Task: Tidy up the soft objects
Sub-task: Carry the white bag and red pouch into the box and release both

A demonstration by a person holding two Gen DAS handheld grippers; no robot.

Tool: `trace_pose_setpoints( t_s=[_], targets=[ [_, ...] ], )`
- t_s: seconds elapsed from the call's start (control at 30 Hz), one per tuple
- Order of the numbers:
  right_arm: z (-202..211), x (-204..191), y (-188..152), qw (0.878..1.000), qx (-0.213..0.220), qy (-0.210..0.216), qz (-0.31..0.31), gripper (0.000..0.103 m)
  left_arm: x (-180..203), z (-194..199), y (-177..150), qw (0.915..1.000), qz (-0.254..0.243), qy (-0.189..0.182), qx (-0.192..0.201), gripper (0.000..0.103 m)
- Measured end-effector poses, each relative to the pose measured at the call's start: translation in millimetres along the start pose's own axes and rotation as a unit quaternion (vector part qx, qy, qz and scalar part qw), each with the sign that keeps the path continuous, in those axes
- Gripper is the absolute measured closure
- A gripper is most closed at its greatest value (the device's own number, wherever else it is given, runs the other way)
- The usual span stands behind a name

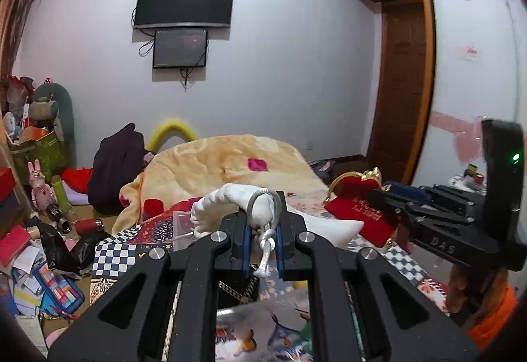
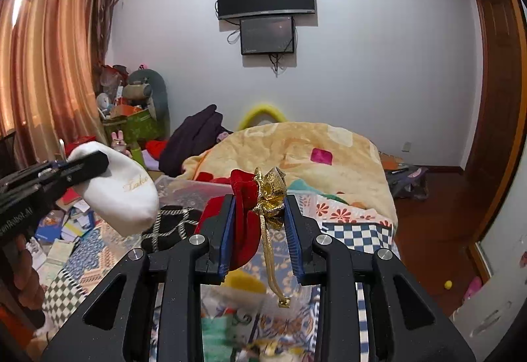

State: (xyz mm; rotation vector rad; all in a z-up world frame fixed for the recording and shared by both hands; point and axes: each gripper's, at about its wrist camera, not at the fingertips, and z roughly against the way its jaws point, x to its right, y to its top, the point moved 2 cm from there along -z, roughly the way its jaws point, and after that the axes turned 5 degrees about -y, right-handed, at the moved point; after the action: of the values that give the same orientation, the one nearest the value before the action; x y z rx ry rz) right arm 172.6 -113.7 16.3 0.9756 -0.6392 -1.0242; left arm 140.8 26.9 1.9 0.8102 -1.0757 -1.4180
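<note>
My left gripper (image 1: 262,223) is shut on the gathered neck of a white drawstring pouch (image 1: 260,205), its knotted cord hanging between the fingers. It holds the pouch above the bed. The same pouch (image 2: 122,194) shows at the left of the right wrist view. My right gripper (image 2: 260,217) is shut on a red velvet pouch (image 2: 243,213) with a gold ribbon bow (image 2: 271,194); a gold cord dangles down. In the left wrist view the red pouch (image 1: 357,208) sits at the tip of the right gripper.
A clear plastic box (image 2: 194,189) lies on the patterned bedspread (image 2: 346,230). A yellow blanket (image 1: 227,164) is heaped behind it. A black pouch (image 2: 171,227) lies on the bed. The cluttered floor (image 1: 36,263) is at left, a wardrobe (image 1: 474,65) at right.
</note>
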Motion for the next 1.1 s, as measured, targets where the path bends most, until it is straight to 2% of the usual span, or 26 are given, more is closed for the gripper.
trace_pose_setpoints(
  t_s=[0.27,0.47,0.73,0.9,1.0,1.07,1.1],
  targets=[
    [-38.7,-0.9,1.6,0.999,-0.036,-0.017,0.013,0.077,-15.4,-52.9,-14.8,0.9986,-0.007,0.032,-0.042,0.092],
    [-67.9,2.3,-10.1,0.996,-0.084,-0.020,0.011,0.077,-21.9,-86.8,-34.2,0.9949,-0.004,0.025,-0.097,0.092],
    [-89.1,-3.9,-27.8,0.989,-0.145,-0.018,0.037,0.077,-15.1,-101.7,-54.2,0.9905,-0.030,0.017,-0.133,0.092],
    [-92.6,-7.9,-29.9,0.986,-0.161,-0.010,0.051,0.073,-17.3,-103.5,-57.2,0.9894,-0.024,0.016,-0.142,0.091],
    [-91.4,-8.0,-29.6,0.985,-0.163,-0.008,0.057,0.067,-20.5,-103.3,-57.8,0.9890,-0.016,0.015,-0.146,0.082],
    [-86.7,-7.2,-29.3,0.985,-0.163,-0.004,0.057,0.065,-21.7,-100.9,-58.6,0.9889,-0.012,0.014,-0.147,0.073],
    [-85.4,-7.2,-29.2,0.985,-0.161,-0.004,0.057,0.064,-22.5,-99.2,-58.9,0.9890,-0.011,0.014,-0.147,0.072]
  ],
)
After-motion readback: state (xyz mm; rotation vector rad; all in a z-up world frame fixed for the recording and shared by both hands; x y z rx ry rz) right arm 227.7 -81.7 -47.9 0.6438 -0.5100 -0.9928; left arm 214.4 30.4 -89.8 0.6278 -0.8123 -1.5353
